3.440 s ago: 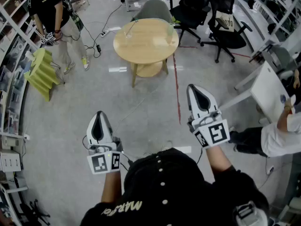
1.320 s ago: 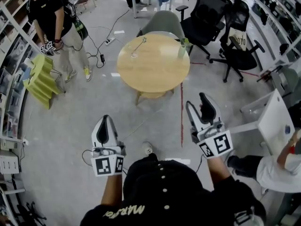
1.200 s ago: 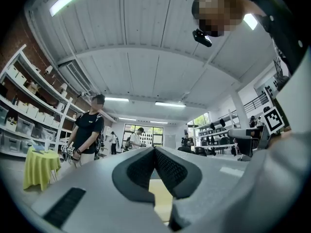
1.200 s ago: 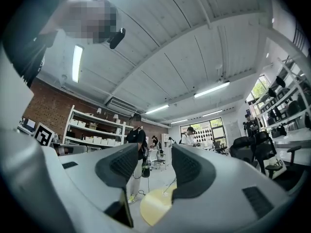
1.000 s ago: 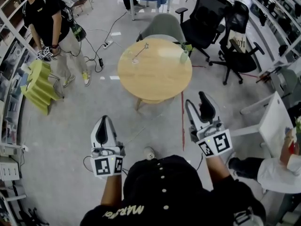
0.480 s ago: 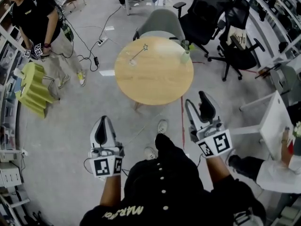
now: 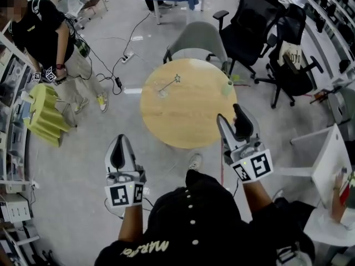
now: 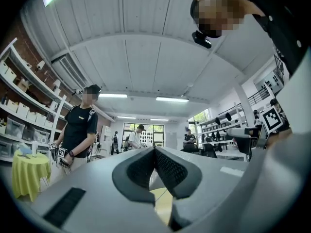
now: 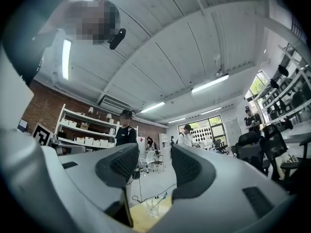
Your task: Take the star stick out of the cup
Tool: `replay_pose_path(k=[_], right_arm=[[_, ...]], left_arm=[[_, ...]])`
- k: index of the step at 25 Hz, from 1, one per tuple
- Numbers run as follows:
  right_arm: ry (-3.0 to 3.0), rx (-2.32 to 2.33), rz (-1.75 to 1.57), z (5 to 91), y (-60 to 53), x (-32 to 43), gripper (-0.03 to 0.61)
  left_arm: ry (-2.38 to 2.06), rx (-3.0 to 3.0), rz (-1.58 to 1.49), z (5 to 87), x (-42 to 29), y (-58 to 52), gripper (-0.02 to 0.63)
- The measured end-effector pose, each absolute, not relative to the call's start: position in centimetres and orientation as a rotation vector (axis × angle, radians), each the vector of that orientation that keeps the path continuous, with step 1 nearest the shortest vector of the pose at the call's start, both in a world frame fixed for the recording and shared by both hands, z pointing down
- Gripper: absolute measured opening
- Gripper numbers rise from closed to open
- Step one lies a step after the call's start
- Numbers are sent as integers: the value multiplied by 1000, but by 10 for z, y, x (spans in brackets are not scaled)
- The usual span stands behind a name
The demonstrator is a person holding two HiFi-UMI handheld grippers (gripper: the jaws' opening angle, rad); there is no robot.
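- Grey workshop floor with trailing cables all round; a round wooden table (image 7: 191,118) stands just ahead of the person, with a grey chair (image 7: 197,37) beyond it.
- A clear cup (image 7: 162,93) sits on the table, well ahead of both grippers. The star stick (image 7: 172,83) leans out of it, with the star end up and tilted to the right.
- The right gripper (image 7: 229,115) hangs over the table's near edge with its jaws spread wide and nothing between them. In the right gripper view the cup (image 9: 152,206) and star stick (image 9: 163,198) show low in the gap, far off.
- The left gripper (image 7: 118,144) hangs short of the table, over the floor. Its jaws are pressed together at the tips and hold nothing.
- A small pale green container (image 7: 228,87) (bottle or cup, I can't tell) stands ahead of the right gripper, near the far rim.
- I'd call this the approach, with nothing touched yet. Next, the open right gripper should reach forward and left to the slanted shaft above the cup's rim. It should close gently there and draw the star stick out along its lean so the cup doesn't tip.
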State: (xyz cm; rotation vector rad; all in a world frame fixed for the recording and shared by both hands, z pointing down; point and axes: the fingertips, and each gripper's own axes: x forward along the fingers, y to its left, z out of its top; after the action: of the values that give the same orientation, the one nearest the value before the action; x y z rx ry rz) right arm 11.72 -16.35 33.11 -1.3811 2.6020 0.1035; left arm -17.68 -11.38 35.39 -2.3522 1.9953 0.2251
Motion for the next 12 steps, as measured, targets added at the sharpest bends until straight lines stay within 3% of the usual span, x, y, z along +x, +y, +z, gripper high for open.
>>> replay_pose_path(k=[12], right_arm=[[2645,-1304,45,340,-300,128,210]], left_arm=[[2043,-2288,219,352,-160,-232,-3]])
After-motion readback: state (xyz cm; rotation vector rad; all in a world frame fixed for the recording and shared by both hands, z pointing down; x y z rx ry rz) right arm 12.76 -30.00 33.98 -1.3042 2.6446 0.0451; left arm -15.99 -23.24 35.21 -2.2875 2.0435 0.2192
